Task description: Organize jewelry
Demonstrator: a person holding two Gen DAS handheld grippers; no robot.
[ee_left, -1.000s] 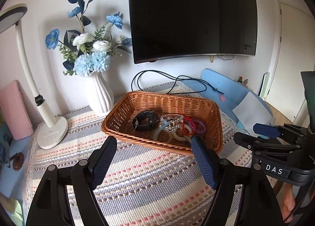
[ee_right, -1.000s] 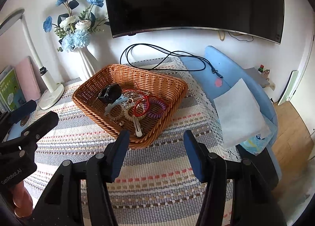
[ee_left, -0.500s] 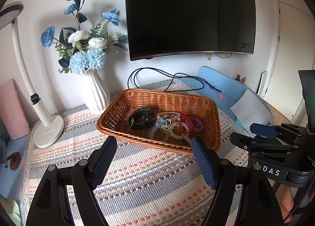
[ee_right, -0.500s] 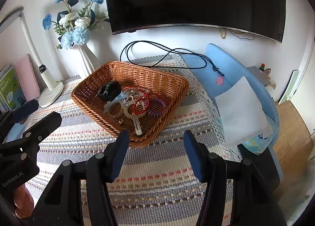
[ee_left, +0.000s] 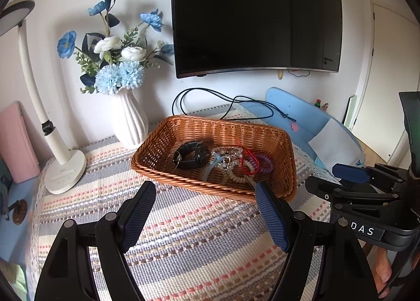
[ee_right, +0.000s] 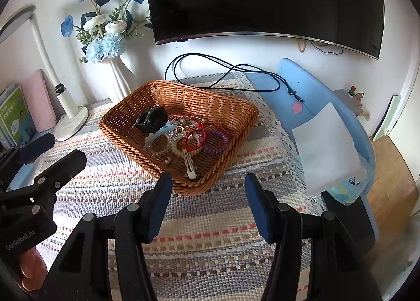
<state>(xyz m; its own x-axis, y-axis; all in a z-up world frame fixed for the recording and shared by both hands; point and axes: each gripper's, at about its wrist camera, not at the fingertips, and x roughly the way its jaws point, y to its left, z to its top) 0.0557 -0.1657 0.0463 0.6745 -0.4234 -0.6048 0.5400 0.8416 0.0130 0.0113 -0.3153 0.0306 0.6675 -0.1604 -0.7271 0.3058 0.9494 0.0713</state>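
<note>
Jewelry (ee_right: pixel 183 134) heaped in wicker basket (ee_right: pixel 223 107) at frame centre; left gripper (ee_left: pixel 204 211) and right gripper (ee_right: pixel 208 204) both wide open, empty, at lower frame

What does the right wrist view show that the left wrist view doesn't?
Only the right wrist view shows the green book beside the pink one and the white hair clip whole. Only the left wrist view shows the door. Both show the basket of jewelry, vase, lamp, and both open grippers.
</note>
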